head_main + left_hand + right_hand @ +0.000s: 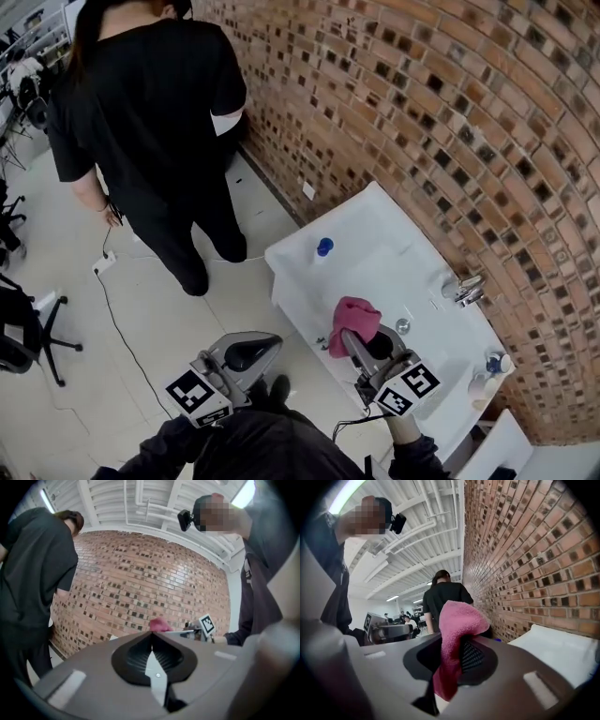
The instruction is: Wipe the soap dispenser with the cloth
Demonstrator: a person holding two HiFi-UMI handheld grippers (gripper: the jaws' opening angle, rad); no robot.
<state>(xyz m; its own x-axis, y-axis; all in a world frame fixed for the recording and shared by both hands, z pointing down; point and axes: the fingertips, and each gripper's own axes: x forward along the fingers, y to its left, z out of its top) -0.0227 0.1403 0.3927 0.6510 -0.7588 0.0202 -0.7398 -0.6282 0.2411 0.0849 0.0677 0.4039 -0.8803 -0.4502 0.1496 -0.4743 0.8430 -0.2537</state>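
My right gripper (351,337) is shut on a pink cloth (355,321), which bunches above the jaws and hangs over the front edge of the white sink counter (375,220). In the right gripper view the cloth (457,625) fills the gap between the jaws. A white bottle with a blue top (487,375) stands at the counter's right end. Another blue-topped thing (324,247) sits at the left end; I cannot tell which is the soap dispenser. My left gripper (274,341) is shut and empty over the floor, left of the counter; its closed jaws (151,637) point level at the brick wall.
A chrome faucet (466,289) and a drain (402,325) are on the sink by the brick wall (441,122). A person in black (155,122) stands on the floor to the left of the counter. An office chair (23,328) and a floor cable (117,323) lie further left.
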